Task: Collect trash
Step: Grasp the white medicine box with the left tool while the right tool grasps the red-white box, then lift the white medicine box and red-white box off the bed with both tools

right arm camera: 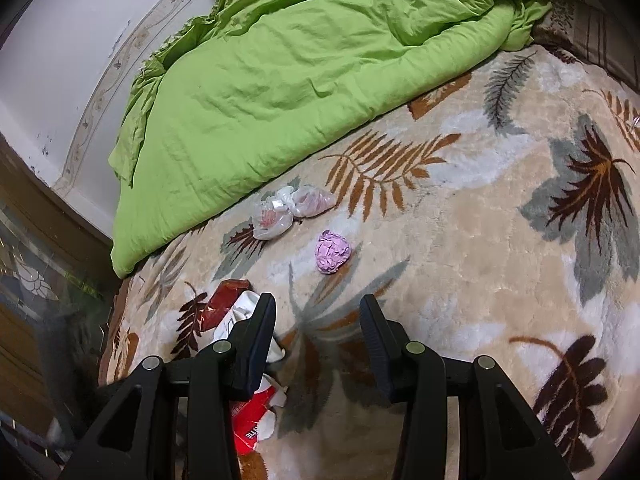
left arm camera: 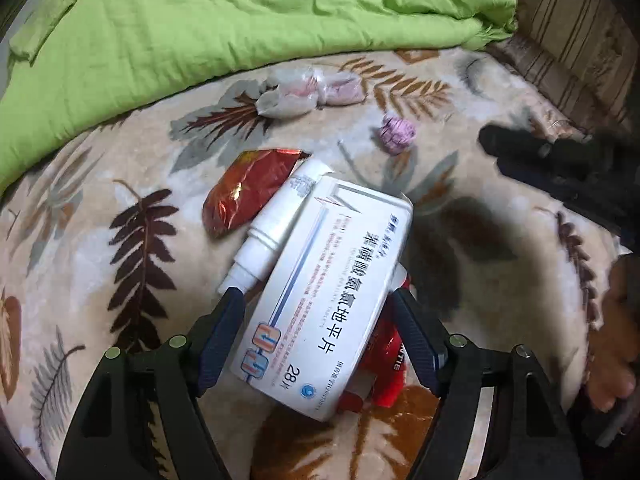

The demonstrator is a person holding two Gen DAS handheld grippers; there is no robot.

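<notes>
We look down on a bed covered with a cream blanket (right arm camera: 460,240) printed with brown and grey leaves, a rumpled green quilt (right arm camera: 288,80) heaped along its far side. Our left gripper (left arm camera: 316,304) hangs over a small heap of trash, its jaws spread on either side of a white medicine box (left arm camera: 332,292) with blue and red print; the box sits between the pads, and we cannot tell whether they touch it. A white tube (left arm camera: 276,228) lies just beside the box, partly under it, a crumpled red foil wrapper (left arm camera: 244,192) lies beside the tube, and a torn red and white packet (left arm camera: 386,356) shows from beneath the box. Our right gripper (right arm camera: 318,320) hovers near the same heap with its jaws parted and nothing between them. Farther off, near the quilt's edge, lie a knotted clear plastic bag (right arm camera: 290,210) and a crumpled ball of pink paper (right arm camera: 332,252), apart from each other
</notes>
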